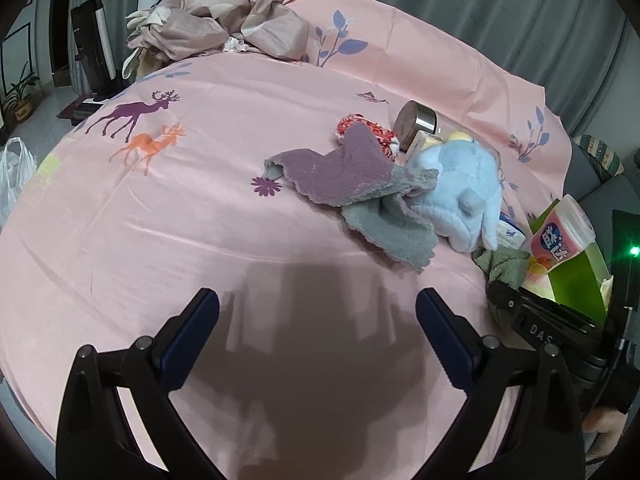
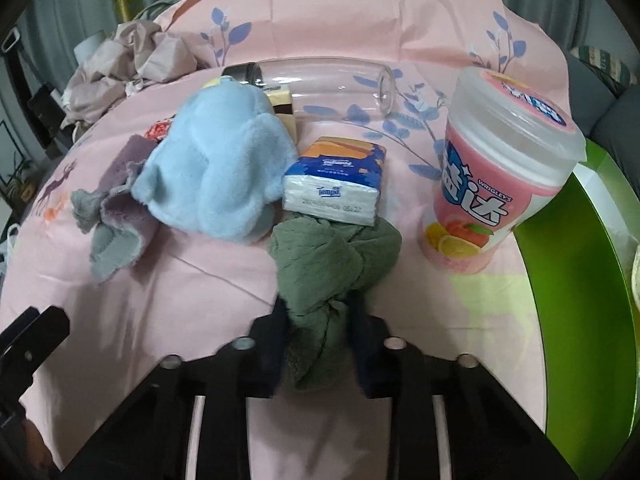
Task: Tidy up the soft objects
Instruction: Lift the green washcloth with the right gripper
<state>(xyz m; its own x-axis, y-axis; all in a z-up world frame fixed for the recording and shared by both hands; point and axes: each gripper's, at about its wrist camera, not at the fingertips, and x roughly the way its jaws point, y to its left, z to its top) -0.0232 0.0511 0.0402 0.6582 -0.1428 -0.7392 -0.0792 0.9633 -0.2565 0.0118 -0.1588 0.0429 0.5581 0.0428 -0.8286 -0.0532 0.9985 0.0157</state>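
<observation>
Green cloth (image 2: 334, 264): knotted, soft, pinched between right gripper (image 2: 320, 336) fingers, low over pink sheet (image 2: 160, 300); touching tissue pack (image 2: 334, 184)
Left gripper (image 1: 318, 336): spread wide, holding nothing, above bare sheet
Blue plush (image 2: 216, 172): fuzzy, rounded; beside purple-grey towel (image 1: 340, 176)

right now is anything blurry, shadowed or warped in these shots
Left wrist view: sharp, with the open left tool casting a dark shadow on the pink sheet; fisheye bends the bed edge. Right wrist view: softer, the right tool and the green cloth it grips look smeared; the gum tub bulges near the edge.
</observation>
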